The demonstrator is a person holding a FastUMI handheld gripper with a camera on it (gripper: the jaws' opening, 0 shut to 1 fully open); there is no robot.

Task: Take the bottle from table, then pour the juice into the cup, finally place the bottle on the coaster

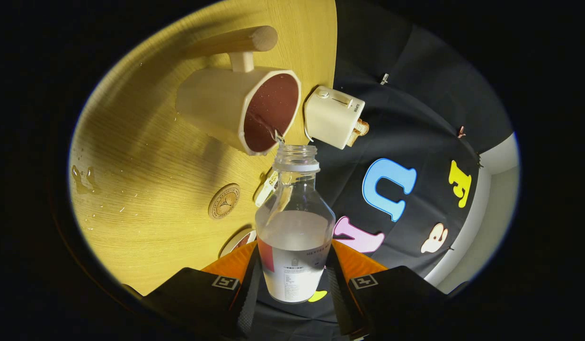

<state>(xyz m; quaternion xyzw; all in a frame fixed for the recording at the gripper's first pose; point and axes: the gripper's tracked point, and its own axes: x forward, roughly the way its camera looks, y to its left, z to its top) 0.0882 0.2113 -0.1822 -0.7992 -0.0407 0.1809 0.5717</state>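
Tongs (295, 279) are clamped on the lower body of a clear bottle (295, 227), one finger pressing each side. Its cap is off and it is tipped, with pale liquid filling its lower part and a thin stream running from its mouth into the cup (240, 106) just ahead. That cup has a wooden handle and a dark inside. On the wooden bench (146, 189), a round coaster (224, 201) lies beside the bottle, water drops are scattered, and a small toaster (333, 117) stands by the cup.
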